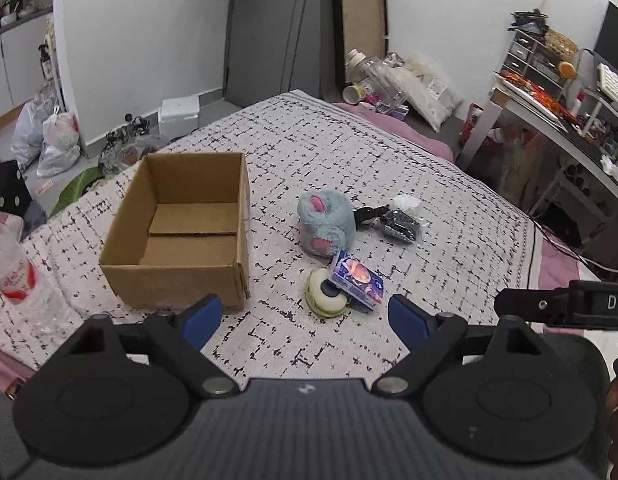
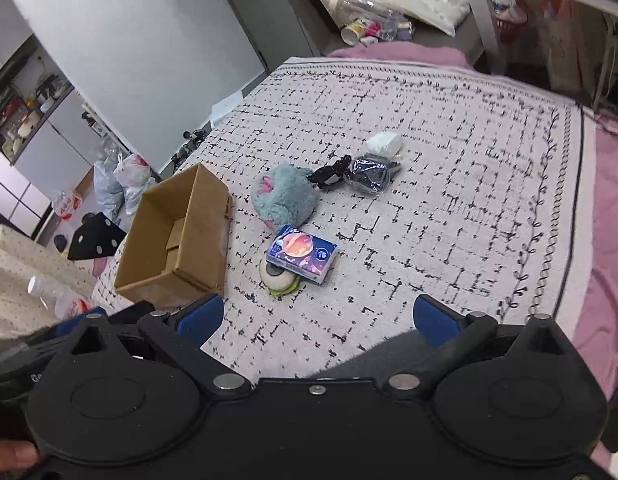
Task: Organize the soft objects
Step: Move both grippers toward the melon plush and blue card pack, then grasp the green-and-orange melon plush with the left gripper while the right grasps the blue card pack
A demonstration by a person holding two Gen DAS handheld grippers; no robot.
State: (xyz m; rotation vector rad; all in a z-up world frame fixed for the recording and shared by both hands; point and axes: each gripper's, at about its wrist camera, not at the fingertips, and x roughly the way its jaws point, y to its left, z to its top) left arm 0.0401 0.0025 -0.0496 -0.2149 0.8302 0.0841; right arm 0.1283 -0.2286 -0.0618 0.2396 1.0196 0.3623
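An empty cardboard box [image 1: 181, 228] [image 2: 177, 236] stands on the patterned bedspread [image 1: 389, 168] [image 2: 449, 152]. To its right lie a grey-blue plush toy with pink patches [image 1: 327, 222] [image 2: 285, 196], a blue tissue pack [image 1: 357, 280] [image 2: 303, 254] resting on a round white and green object [image 1: 327, 296] [image 2: 279, 278], a dark shiny packet [image 1: 401, 224] [image 2: 367, 176], a black item [image 1: 367, 213] [image 2: 329, 174] and a white crumpled wad [image 1: 405, 202] [image 2: 385, 142]. My left gripper [image 1: 305, 320] and right gripper [image 2: 327, 318] are both open and empty, hovering short of the objects.
A plastic bottle [image 1: 17, 276] [image 2: 57, 298] lies left of the box. Bags [image 1: 57, 140], a white box [image 1: 179, 114] and clutter sit on the floor beyond the bed. A desk with shelves [image 1: 561, 92] stands at the right. Bottles and bags [image 1: 389, 80] lie past the bed's far end.
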